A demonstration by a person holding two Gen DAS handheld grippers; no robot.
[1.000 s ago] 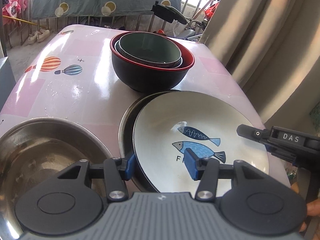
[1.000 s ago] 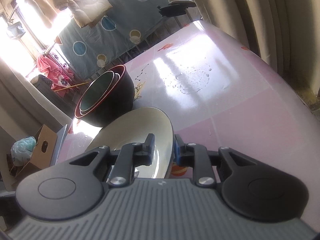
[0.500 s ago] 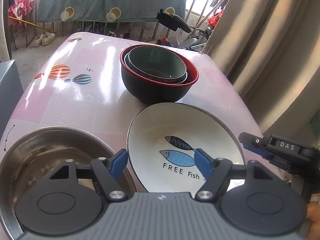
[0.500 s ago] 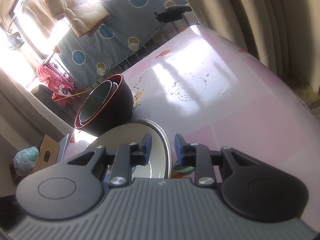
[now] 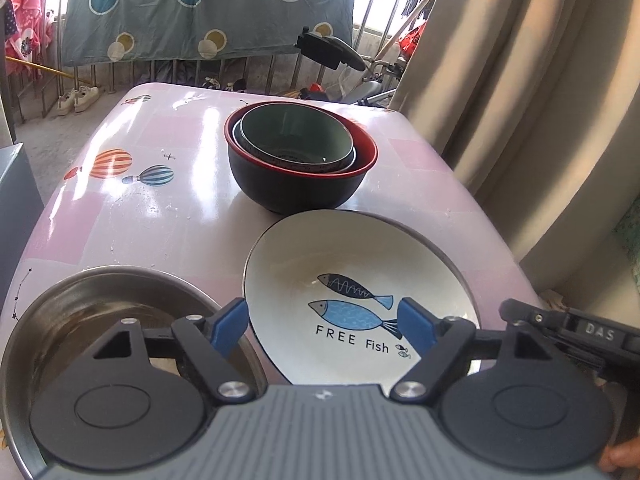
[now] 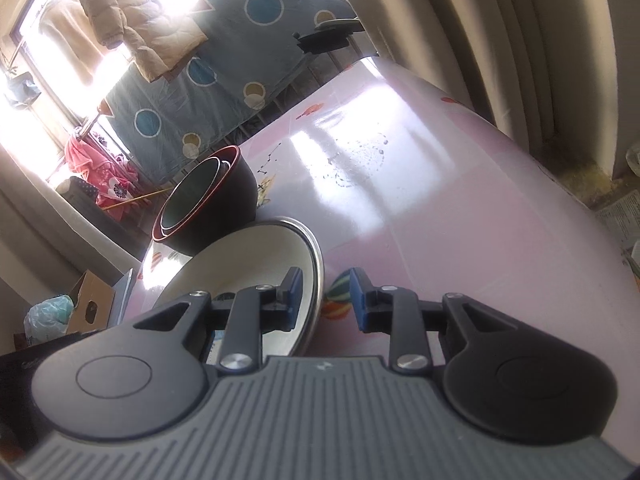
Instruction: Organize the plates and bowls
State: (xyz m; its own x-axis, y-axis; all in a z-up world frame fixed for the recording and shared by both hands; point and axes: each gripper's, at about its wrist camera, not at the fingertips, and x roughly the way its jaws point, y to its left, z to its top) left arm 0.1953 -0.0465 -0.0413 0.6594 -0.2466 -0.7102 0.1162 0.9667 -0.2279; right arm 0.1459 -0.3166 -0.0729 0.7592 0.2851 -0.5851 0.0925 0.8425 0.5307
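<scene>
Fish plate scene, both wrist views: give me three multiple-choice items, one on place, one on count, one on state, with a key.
1. Where does the fish plate lie?
A. On a steel plate
B. Inside the black bowl
C. On the bare tablecloth

2. How many fish are painted large in the plate's middle?
A. One
B. Two
C. Four

3. What is the state of the left hand-held gripper?
A. Clamped on the plate rim
C. Holding a bowl
B. Pads apart, touching nothing

Key: 1 A, a metal rim shows around and under the white plate in both views. 2 B, a dark fish sits above a blue one, over the words FREE Fish. 3 B, its jaws are opening, with the plate's near part seen between the blue pads but neither pad on it.
</scene>
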